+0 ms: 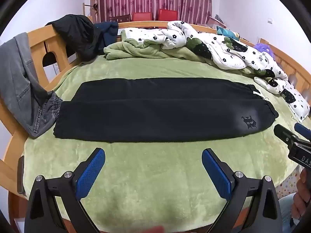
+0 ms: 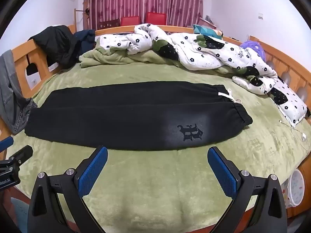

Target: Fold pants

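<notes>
Far left: grey denim jeans with an elastic waistband [image 1: 23,89] hang over the orange wooden bed rail [image 1: 56,44], their lower end just beside the pants' cuff end. A black jacket [image 1: 77,33] is draped on the rail further back.

Centre: long black fleece pants [image 1: 155,112], folded lengthwise leg on leg, lie flat across the green plush bed cover [image 1: 155,178], cuffs at left, waistband at right. White drawstring [image 2: 231,97] shows at the waistband; a dark embroidered logo [image 2: 191,132] sits near it on the top leg.

Left gripper [image 1: 153,167]: blue-padded jaws spread wide, holding nothing, above the cover, short of the pants' near edge. Right gripper [image 2: 157,167]: same, jaws apart and empty, just short of the near edge by the logo.

Back right: crumpled white quilt with black flower print [image 2: 204,52]. Far right: white charger cable [image 2: 295,132] on the cover.
</notes>
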A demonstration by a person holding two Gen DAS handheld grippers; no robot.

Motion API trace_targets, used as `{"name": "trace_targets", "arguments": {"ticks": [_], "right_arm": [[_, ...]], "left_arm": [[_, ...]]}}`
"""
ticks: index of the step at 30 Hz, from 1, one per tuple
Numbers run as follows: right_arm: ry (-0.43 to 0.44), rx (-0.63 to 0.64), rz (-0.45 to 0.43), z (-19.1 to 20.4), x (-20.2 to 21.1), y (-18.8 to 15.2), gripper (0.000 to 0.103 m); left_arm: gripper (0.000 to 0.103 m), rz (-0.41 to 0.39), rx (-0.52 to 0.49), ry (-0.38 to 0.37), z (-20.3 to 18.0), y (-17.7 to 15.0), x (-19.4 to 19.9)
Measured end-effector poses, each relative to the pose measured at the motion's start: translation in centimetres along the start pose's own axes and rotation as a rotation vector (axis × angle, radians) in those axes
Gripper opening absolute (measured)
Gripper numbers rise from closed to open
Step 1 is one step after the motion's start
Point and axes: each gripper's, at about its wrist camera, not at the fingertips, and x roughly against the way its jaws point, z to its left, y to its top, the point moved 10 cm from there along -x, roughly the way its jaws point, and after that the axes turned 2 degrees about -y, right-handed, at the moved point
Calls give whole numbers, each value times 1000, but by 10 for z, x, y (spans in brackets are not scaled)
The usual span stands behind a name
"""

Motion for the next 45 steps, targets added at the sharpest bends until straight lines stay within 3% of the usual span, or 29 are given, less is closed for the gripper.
{"name": "trace_targets", "arguments": {"ticks": [6,14,45], "right_arm": [[-5,-4,-21,-4,5,5,101],[-6,-10,-18,-6,5,4,101],[-8,-15,-14,-9,2,4,101]], "left_arm": [[100,-22,11,-7,-10,1,4],[100,-16,59,-28,4,1,0],[101,-16,46,-10,2,-3,-1]]}}
